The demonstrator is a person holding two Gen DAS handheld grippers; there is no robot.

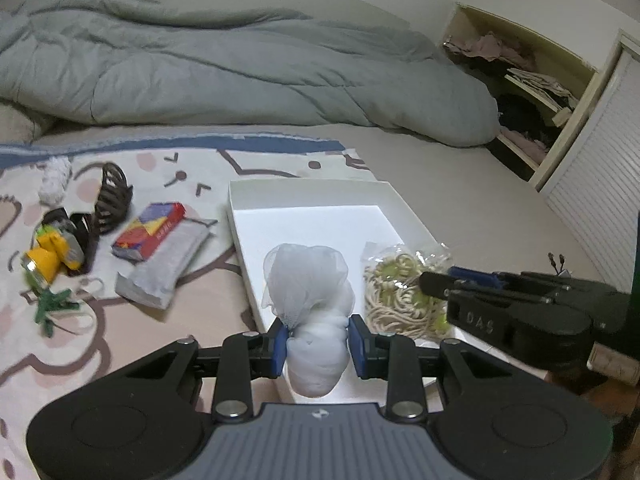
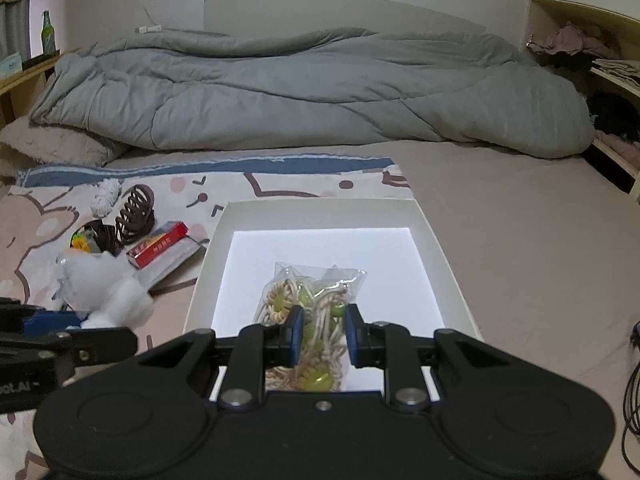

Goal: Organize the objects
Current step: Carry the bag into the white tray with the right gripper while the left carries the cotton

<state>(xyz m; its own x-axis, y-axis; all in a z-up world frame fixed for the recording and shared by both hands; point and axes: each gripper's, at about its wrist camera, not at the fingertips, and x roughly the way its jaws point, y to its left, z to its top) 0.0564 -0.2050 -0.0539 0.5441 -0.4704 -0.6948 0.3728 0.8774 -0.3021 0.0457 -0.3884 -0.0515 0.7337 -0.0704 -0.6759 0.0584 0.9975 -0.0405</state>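
- Two grippers loaded: left gripper point(image 1: 318, 346) clamps white mesh-and-cloth bundle point(image 1: 310, 308) over near edge of shallow white cardboard box point(image 1: 308, 192), prob. for drop-in.
- Right gripper point(image 2: 322, 334) pinches clear plastic bag of beige cords w/ green beads point(image 2: 310, 312), low inside box.
- Leftover items on patterned bed sheet point(image 1: 192, 292) beside box.

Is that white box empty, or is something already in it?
Not empty. A clear bag of coiled hair ties sits inside the white box, with the right gripper closed on it; the rest of its floor is bare.
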